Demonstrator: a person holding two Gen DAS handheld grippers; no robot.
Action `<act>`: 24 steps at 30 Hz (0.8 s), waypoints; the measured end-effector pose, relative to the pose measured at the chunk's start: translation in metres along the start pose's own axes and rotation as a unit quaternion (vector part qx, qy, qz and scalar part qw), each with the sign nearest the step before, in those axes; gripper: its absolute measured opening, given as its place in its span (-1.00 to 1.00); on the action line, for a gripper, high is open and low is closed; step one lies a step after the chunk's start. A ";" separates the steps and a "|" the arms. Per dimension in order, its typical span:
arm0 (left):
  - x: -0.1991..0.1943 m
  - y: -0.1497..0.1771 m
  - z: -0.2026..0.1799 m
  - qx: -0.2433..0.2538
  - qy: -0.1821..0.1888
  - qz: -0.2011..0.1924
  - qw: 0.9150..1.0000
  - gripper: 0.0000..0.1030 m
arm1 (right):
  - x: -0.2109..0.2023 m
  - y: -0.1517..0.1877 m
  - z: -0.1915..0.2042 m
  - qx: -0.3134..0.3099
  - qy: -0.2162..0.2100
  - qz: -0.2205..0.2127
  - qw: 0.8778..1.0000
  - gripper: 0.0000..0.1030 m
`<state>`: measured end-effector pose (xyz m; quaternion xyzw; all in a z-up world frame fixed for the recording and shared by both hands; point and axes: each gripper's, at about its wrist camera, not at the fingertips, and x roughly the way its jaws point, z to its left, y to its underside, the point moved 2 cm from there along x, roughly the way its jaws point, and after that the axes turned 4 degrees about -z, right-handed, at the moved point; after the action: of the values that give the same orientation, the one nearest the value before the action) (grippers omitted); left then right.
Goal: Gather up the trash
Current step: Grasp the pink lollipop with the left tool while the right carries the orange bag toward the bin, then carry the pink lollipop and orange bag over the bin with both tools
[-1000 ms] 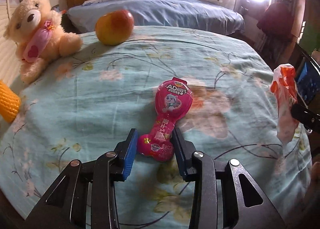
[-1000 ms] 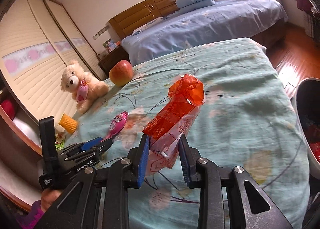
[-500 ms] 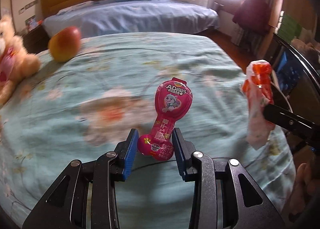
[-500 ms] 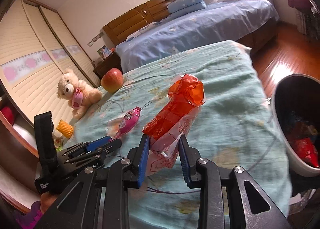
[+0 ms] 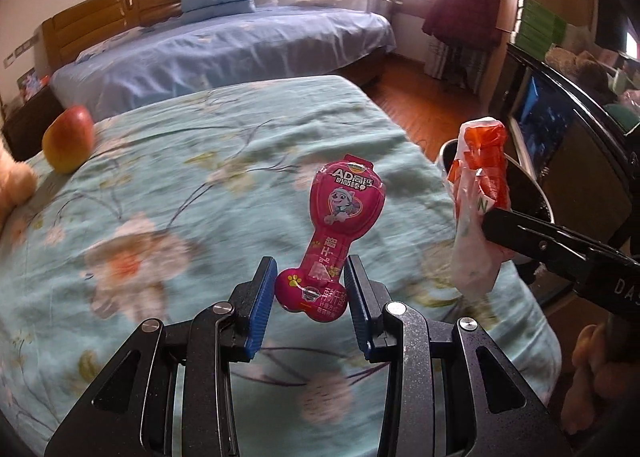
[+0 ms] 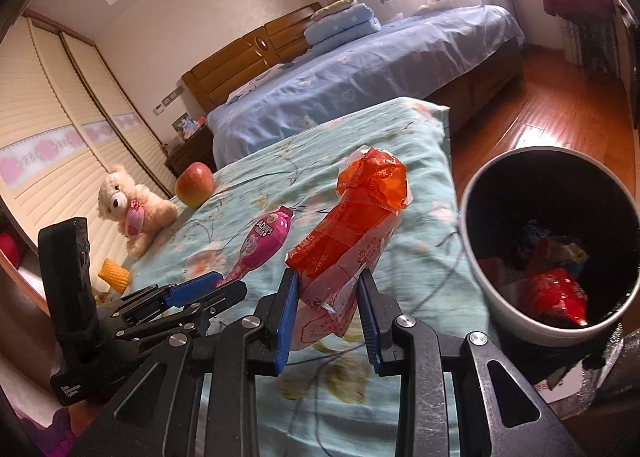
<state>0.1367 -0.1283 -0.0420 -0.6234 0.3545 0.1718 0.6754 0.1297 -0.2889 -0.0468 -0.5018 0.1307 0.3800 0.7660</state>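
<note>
My left gripper (image 5: 310, 283) is shut on a pink bone-shaped candy wrapper (image 5: 338, 225) and holds it above the bed; it also shows in the right wrist view (image 6: 262, 243). My right gripper (image 6: 328, 289) is shut on an orange and clear plastic snack bag (image 6: 356, 229), held up beside the bed's right edge; the bag also shows in the left wrist view (image 5: 480, 193). A round trash bin (image 6: 486, 289) with wrappers inside stands on the floor to the right of the bed.
A teal floral bedspread (image 5: 180, 185) covers the near bed. An apple (image 6: 194, 184), a teddy bear (image 6: 132, 209) and a yellow corn toy (image 6: 115, 277) lie at its far left. A blue bed (image 6: 360, 73) stands behind. Dark furniture (image 5: 568, 129) is at right.
Both grippers have swung to the right with their wrappers. The trash bin has come fully into the right wrist view, and the teddy bear has left the left wrist view.
</note>
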 end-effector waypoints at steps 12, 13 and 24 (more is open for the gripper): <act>0.006 -0.012 -0.036 0.024 0.017 -0.003 1.000 -0.34 | -0.020 -0.004 -0.035 0.018 0.035 -0.016 0.999 -0.42; 0.007 -0.012 -0.038 0.026 0.018 -0.004 0.999 -0.34 | -0.021 -0.005 -0.038 0.020 0.038 -0.017 0.999 -0.42; 0.012 -0.022 -0.057 0.038 0.029 -0.006 0.999 -0.34 | -0.034 -0.010 -0.061 0.036 0.060 -0.033 0.997 -0.42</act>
<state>0.1446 -0.1891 -0.0328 -0.6041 0.3765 0.1360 0.6891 0.1246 -0.3595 -0.0489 -0.4995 0.1737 0.3189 0.7866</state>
